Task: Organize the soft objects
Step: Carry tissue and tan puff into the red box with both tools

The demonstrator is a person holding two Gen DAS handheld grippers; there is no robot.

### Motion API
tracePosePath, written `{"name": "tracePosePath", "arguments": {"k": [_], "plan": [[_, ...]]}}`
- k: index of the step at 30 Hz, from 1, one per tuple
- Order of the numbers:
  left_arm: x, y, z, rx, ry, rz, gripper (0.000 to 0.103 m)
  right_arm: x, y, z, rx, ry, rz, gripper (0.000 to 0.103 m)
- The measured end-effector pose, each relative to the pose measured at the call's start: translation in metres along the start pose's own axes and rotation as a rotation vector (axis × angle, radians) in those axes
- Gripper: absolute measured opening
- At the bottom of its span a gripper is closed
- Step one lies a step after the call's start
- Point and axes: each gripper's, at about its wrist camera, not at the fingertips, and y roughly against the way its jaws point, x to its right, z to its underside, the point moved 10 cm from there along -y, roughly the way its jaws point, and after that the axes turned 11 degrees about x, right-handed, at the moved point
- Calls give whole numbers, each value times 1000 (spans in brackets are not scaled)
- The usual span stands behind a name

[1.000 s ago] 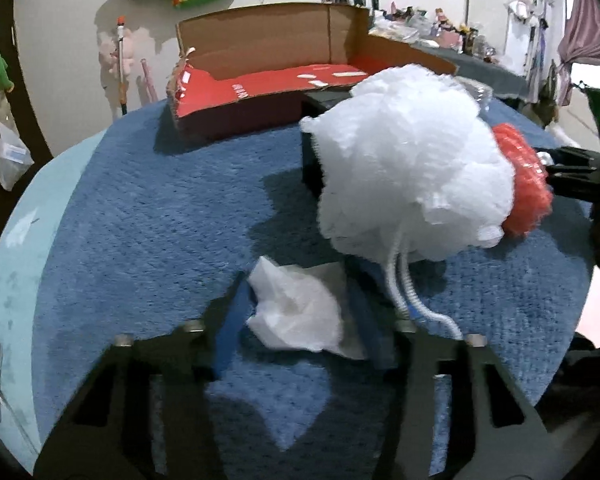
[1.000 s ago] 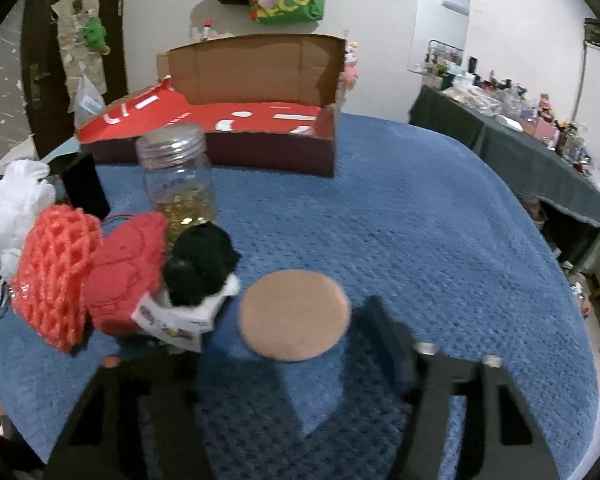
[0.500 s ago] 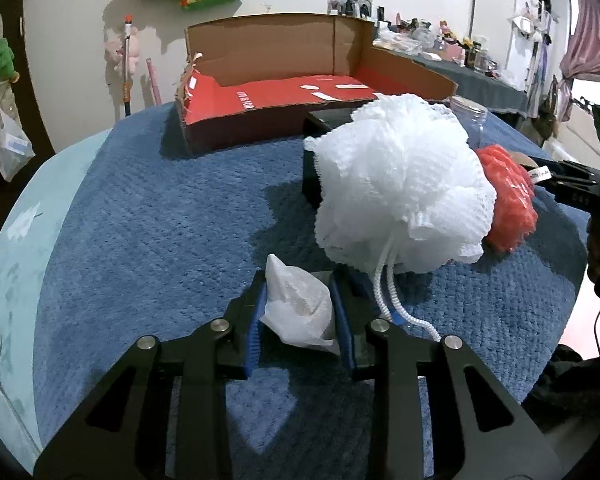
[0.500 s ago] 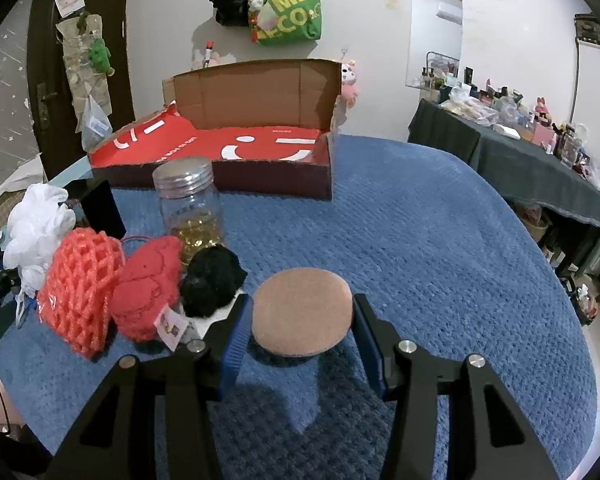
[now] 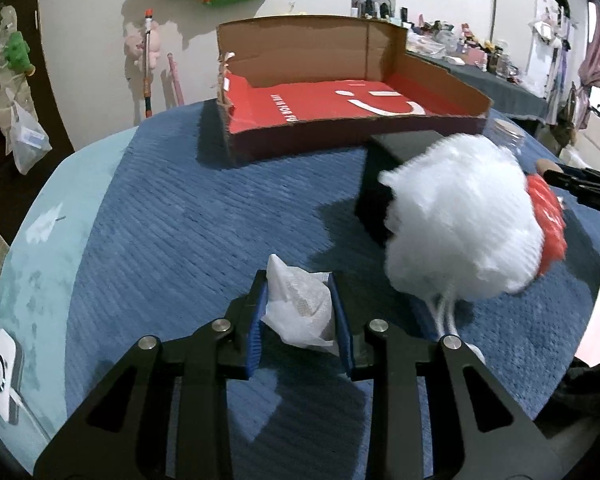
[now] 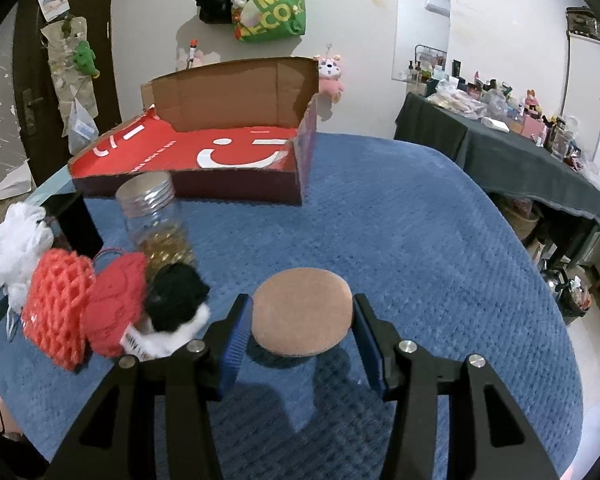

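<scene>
- Bare blue blanket (image 5: 188, 216) is lying open between the left tool (image 5: 300, 312) and the open cardboard box (image 5: 340, 112).
- The white mesh pouf (image 5: 460, 224) and a black block (image 5: 380, 184) are crowding that tool's right side.
- Ahead of the right tool (image 6: 300, 332), blanket is stretching clear to the box.
- A glass jar (image 6: 156, 220), an orange net (image 6: 56, 300), a red pouf (image 6: 116, 300) and a black pom (image 6: 176, 296) are blocking its left.

Rough blue cloth cover (image 6: 420, 240); matt cardboard box (image 5: 308, 52); fluffy white mesh puff (image 5: 460, 216)
</scene>
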Motion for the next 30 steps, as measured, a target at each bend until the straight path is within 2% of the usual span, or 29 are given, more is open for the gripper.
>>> {"name": "tracePosePath", "arguments": {"k": [5, 10, 18, 24, 30], "plan": [[-15, -10, -16, -4, 10, -15, 28, 6, -8, -20, 3, 8, -4, 53], [-28, -22, -46, 11, -3, -15, 28, 6, -21, -49, 19, 34, -19, 53], [-23, -43, -90, 36, -22, 62, 28, -16, -48, -88, 27, 80, -99, 54], [-5, -63, -117, 37, -29, 142, 28, -43, -64, -115, 35, 122, -165, 54], [21, -91, -141, 18, -52, 212, 28, -71, -96, -133, 1, 142, -237, 54]]}}
